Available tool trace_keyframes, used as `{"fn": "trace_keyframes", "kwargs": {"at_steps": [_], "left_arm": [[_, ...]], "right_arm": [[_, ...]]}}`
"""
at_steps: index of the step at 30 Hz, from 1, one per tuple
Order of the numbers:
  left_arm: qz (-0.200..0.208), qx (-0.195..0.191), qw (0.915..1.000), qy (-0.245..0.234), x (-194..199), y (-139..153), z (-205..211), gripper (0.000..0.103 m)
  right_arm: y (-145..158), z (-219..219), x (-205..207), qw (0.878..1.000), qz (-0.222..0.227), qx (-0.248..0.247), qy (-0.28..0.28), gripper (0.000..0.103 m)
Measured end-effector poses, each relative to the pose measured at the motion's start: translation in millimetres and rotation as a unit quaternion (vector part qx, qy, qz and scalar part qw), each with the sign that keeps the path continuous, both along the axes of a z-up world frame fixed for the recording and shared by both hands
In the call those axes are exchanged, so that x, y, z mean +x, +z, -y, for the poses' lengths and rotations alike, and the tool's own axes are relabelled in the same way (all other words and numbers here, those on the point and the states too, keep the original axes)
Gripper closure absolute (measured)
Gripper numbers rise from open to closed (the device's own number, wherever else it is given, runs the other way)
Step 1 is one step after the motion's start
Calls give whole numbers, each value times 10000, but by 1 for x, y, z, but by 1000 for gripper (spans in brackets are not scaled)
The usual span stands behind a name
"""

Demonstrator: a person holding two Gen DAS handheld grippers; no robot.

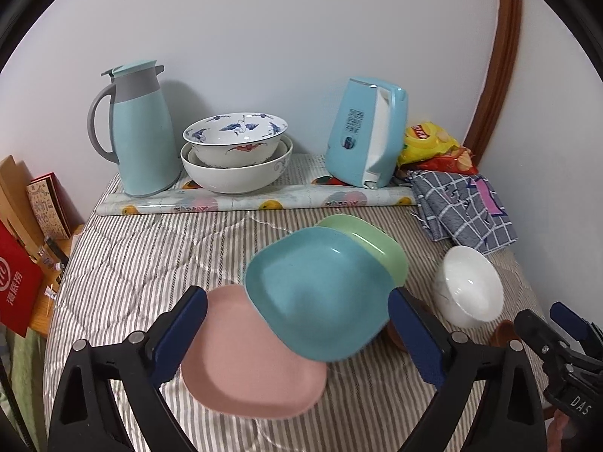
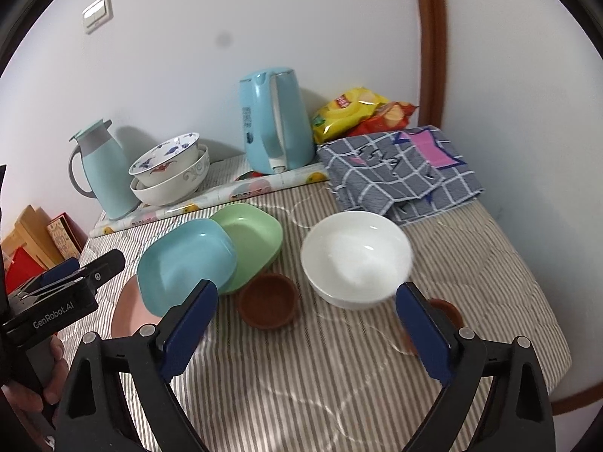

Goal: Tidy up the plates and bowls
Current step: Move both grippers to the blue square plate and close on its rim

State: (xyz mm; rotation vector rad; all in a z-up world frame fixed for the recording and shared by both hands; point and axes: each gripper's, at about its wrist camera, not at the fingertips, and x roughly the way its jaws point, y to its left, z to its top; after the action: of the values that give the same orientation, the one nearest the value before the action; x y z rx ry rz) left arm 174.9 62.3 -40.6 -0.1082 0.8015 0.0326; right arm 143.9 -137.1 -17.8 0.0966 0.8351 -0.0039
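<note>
Fingers (image 1: pixel 418 335) spread wide on both my grippers, gripping nothing — my right view alone shows a whole brown dish (image 2: pixel 268 295); a second (image 2: pixel 446 310) is perhaps hidden behind the white bowl (image 2: pixel 356 258).

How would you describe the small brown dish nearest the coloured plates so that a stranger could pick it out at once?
Start at the striped tablecloth and find the overlapping blue plate and green plate. Just in front of the green one, left of the white bowl, sits the small brown dish. It is round, dark and far smaller than the squarish pastel plates.
</note>
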Motion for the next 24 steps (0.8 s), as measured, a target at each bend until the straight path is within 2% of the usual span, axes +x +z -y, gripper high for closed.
{"fn": "trace_keyframes", "kwargs": {"at_steps": [7, 12, 17, 24], "left_arm": [[-123, -131, 9998, 1, 24, -13, -19, 11], [-276, -270, 9992, 62, 39, -27, -38, 18], [-462, -535, 9975, 63, 57, -44, -49, 33], [-622, -618, 9961, -48, 81, -63, -54, 45]], "right_arm": [[-15, -17, 30, 9998, -111, -66, 121, 13], [-26, -23, 47, 9996, -233, -85, 101, 17], [-44, -33, 66, 9988, -452, -52, 198, 27], [-66, -47, 84, 9972, -646, 37, 379, 33]]}}
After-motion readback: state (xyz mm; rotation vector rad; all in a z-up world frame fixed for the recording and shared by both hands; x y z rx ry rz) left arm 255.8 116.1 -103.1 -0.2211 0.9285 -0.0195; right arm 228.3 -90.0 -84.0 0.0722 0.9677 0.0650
